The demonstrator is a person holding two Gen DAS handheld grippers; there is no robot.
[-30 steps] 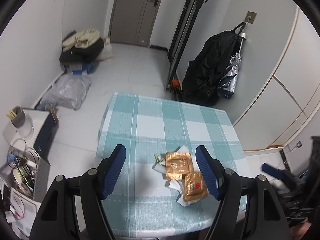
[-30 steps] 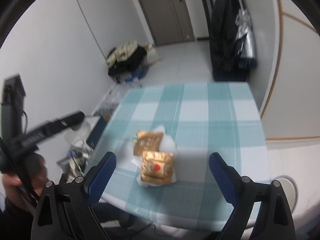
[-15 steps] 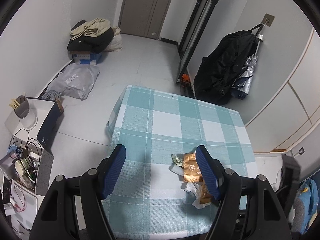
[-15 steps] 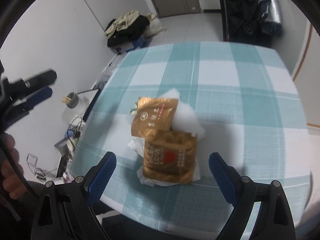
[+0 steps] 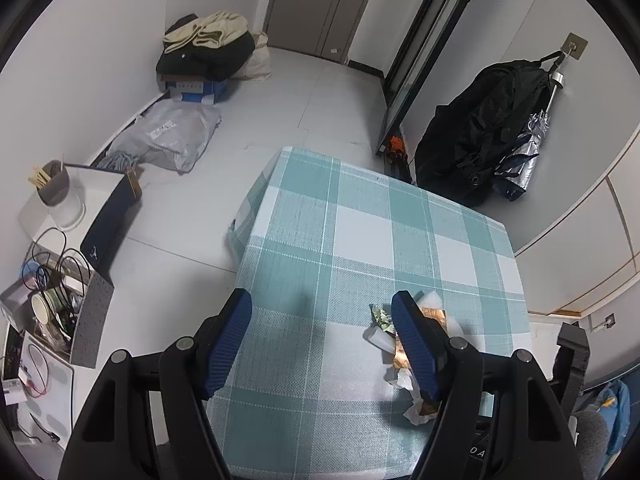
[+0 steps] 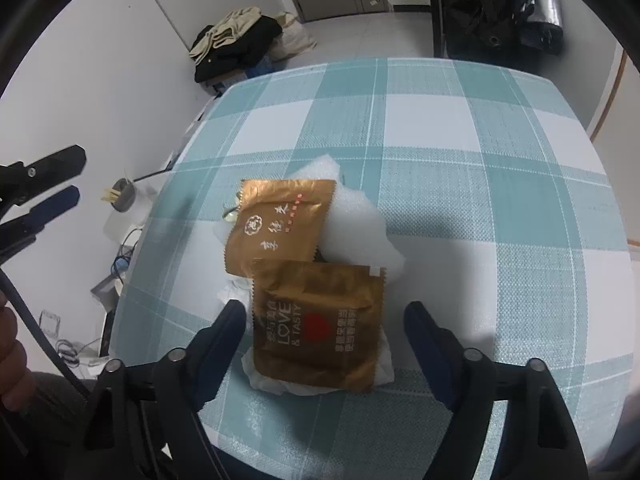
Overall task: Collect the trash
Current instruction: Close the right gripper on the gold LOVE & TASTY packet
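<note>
1. On the checked table [image 6: 440, 128], your right gripper [image 6: 325, 330] has dropped over the trash pile; jaws have just been closing, straddling the near gold wrapper [image 6: 320, 332] at 6 o'clock, not yet pinching.
2. Second wrapper [image 6: 280, 224] and white tissue [image 6: 352, 224] sit at 12 o'clock of it.
3. Left gripper [image 5: 322, 332] is open and empty, pile at its 3 o'clock.

Two gold wrappers [image 6: 316, 324], overlapping, on crumpled tissue [image 6: 352, 228]

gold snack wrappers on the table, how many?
2. The LOVE & TASTY wrapper lies nearest, between the right claw's fingers, on white tissue. The second gold wrapper lies just beyond, overlapped by it. More may hide under the pile.
</note>
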